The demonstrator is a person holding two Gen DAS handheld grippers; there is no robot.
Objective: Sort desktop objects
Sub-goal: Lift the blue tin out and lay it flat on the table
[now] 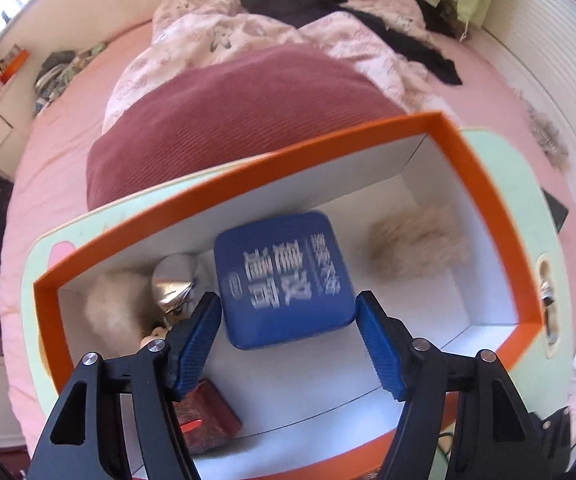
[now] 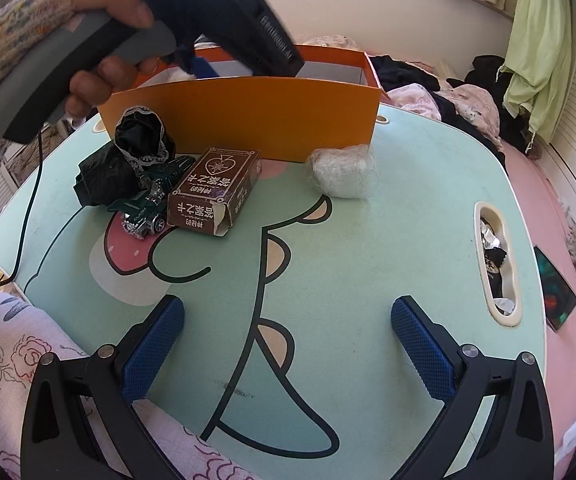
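Note:
In the left wrist view, my left gripper (image 1: 288,312) hangs open over the orange box (image 1: 247,172). A blue tin (image 1: 283,280) lies between and just beyond its fingertips, on the box floor or dropping; it is blurred. The box also holds two fluffy balls (image 1: 420,240), a silver object (image 1: 175,284) and a red packet (image 1: 207,420). In the right wrist view, my right gripper (image 2: 288,344) is open and empty above the green table (image 2: 368,280). A brown card box (image 2: 211,192), green toy car (image 2: 147,204), black lace cloth (image 2: 127,152) and white wrapped bundle (image 2: 344,176) lie before the orange box (image 2: 247,116).
The table stands on a pink bed with a maroon pillow (image 1: 227,128) and heaped clothes (image 1: 328,12). A slot (image 2: 496,264) in the table's right side holds small items. A dark phone (image 2: 556,288) lies on the bed to the right. A cable (image 2: 27,208) runs off the table's left edge.

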